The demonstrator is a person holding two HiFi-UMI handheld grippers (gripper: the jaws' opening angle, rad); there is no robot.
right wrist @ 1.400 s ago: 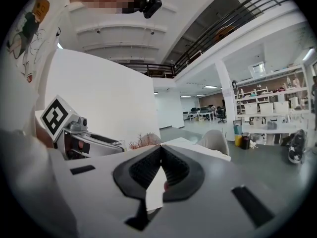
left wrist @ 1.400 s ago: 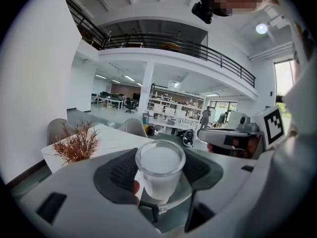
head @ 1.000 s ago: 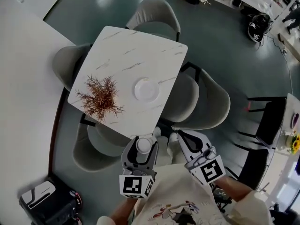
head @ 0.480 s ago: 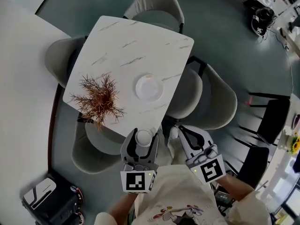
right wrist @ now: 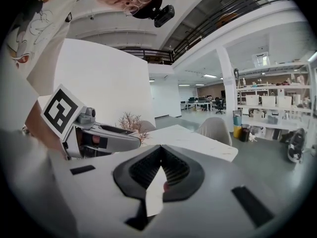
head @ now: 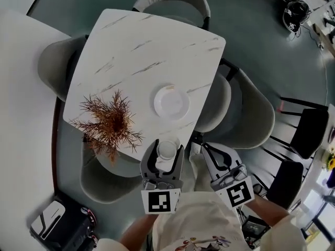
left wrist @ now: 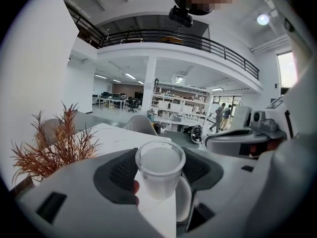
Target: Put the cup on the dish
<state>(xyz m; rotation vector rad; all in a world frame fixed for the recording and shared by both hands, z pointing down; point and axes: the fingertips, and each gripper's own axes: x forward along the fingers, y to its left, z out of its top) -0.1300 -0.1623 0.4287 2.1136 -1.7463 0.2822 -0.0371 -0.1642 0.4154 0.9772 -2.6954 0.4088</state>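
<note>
A round white dish [head: 171, 102] lies empty on the white marble table [head: 141, 51], toward its near right side. My left gripper [head: 167, 151] is shut on a translucent white cup [head: 167, 149], held upright at the table's near edge, a short way before the dish. In the left gripper view the cup [left wrist: 159, 170] sits between the dark pads of the left gripper [left wrist: 161, 175], with the table [left wrist: 116, 139] beyond. My right gripper [head: 205, 149] hangs off the table to the right, shut with nothing in it; its jaws [right wrist: 161, 165] meet.
A dried reddish plant [head: 107, 122] stands on the table's near left corner, close to the left of the cup. Grey chairs [head: 251, 114] surround the table, one [head: 104, 174] under the near edge. A black case [head: 57, 224] sits on the floor at lower left.
The left gripper has carried the cup forward from over the chair to the table's near edge, closer to the dish. The right gripper has followed, still shut.
</note>
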